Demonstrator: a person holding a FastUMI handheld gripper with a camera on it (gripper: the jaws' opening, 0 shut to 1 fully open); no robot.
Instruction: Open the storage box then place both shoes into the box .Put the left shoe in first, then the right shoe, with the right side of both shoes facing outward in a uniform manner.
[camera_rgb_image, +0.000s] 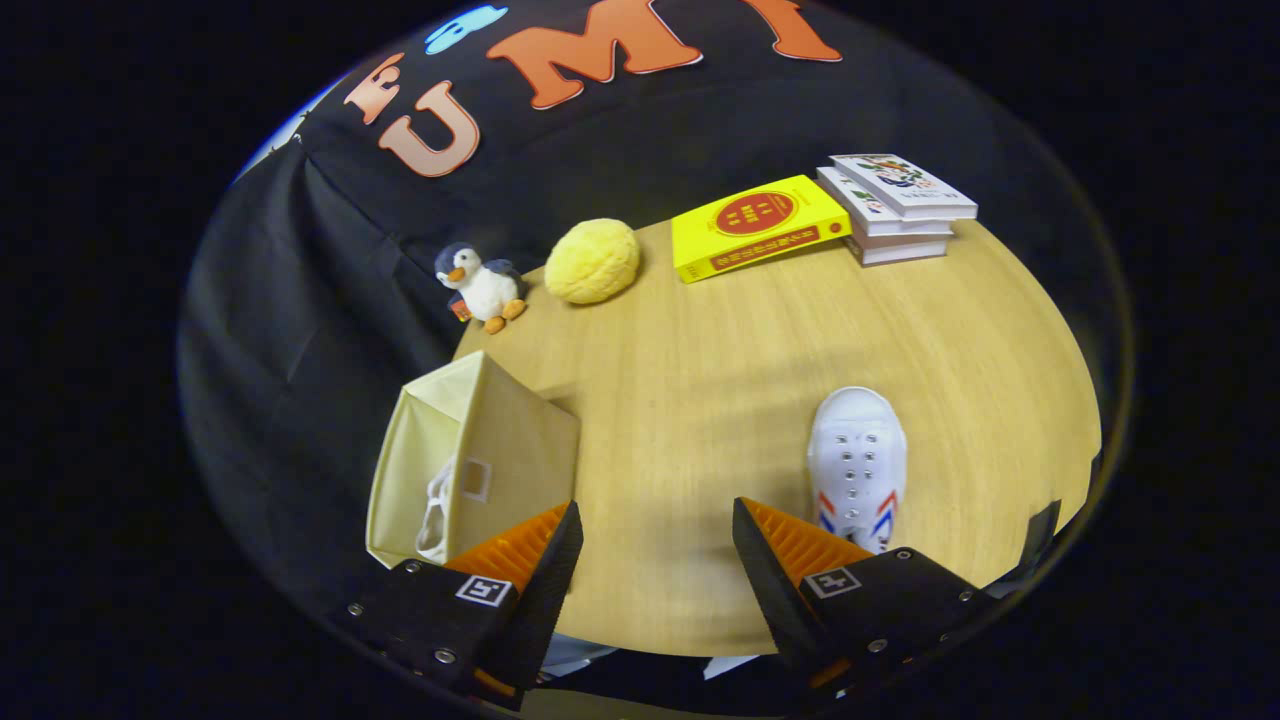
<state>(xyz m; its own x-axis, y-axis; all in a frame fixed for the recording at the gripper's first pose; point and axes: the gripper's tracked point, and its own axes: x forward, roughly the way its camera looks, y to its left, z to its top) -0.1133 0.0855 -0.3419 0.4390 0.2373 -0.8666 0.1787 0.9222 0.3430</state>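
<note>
Just right of spread tongs (655, 530), shoe (857, 465).

The wooden table (720, 400) carries a storage box (470, 465) at its left edge, one white shoe (857, 460) near the right, and a penguin toy (480, 285), yellow ball (592, 260) and books (830, 215) along the far edge; the gripper (655, 530) fingers are spread.

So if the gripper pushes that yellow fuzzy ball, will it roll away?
Probably a little: the yellow ball looks round but lumpy, so it may wobble and stop. Its fuzzy surface suggests it is soft and light. The gripper is open, far from it.
</note>
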